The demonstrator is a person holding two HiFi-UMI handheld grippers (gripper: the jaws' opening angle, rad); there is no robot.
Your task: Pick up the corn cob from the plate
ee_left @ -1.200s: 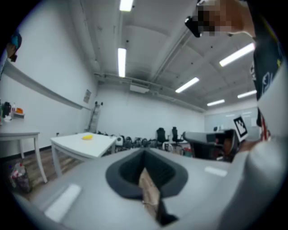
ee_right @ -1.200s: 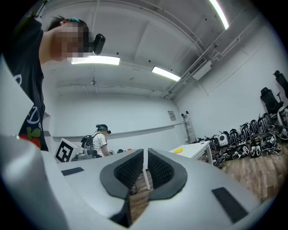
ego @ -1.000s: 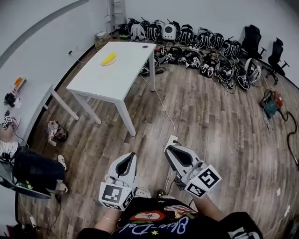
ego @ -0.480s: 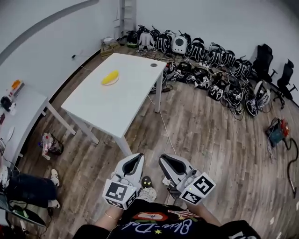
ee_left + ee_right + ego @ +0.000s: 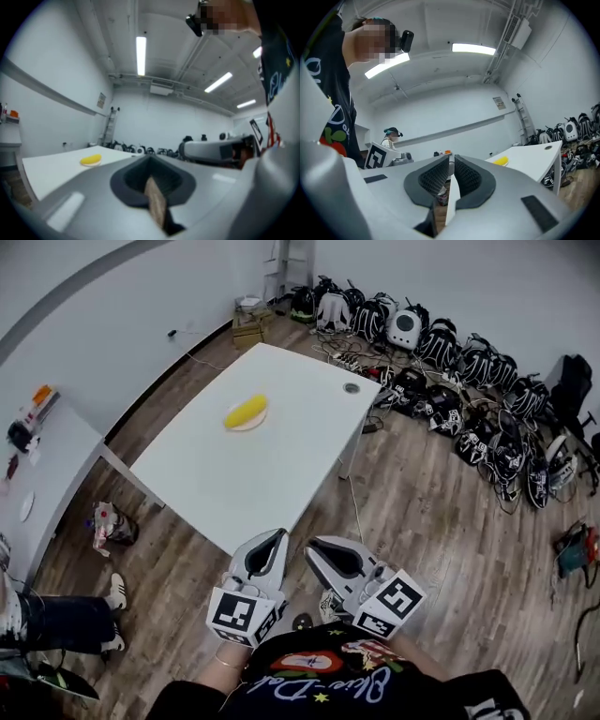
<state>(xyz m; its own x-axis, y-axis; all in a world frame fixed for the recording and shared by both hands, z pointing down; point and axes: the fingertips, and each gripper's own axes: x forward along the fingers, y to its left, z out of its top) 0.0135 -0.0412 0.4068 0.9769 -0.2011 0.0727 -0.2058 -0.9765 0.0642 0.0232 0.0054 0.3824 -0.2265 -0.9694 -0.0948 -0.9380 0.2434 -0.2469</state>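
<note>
So, head view first: the corn cob [image 5: 246, 412] sits on its plate [image 5: 253, 425] on the far half of the white table [image 5: 272, 465], ahead and a bit to the left of both tools, well apart from them. Its long axis runs low-left to high-right, so roughly crosswise to your line of reach. Your left gripper [image 5: 277, 536] hangs over the near table edge and looks like the nearer one; the right gripper [image 5: 313, 546] is just beside it, over the floor.

Left gripper view: jaws pressed together with nothing between them, and the corn cob [image 5: 90, 160] shows small, off to the left of the tips, flat on the table [image 5: 51, 168].

Right gripper view: jaws as good as closed too, only a thin slit, empty. The corn cob [image 5: 501, 161] shows far off to the right of them.

I'd guess you need to step in and spread the left jaws across the cob's short side.
</note>
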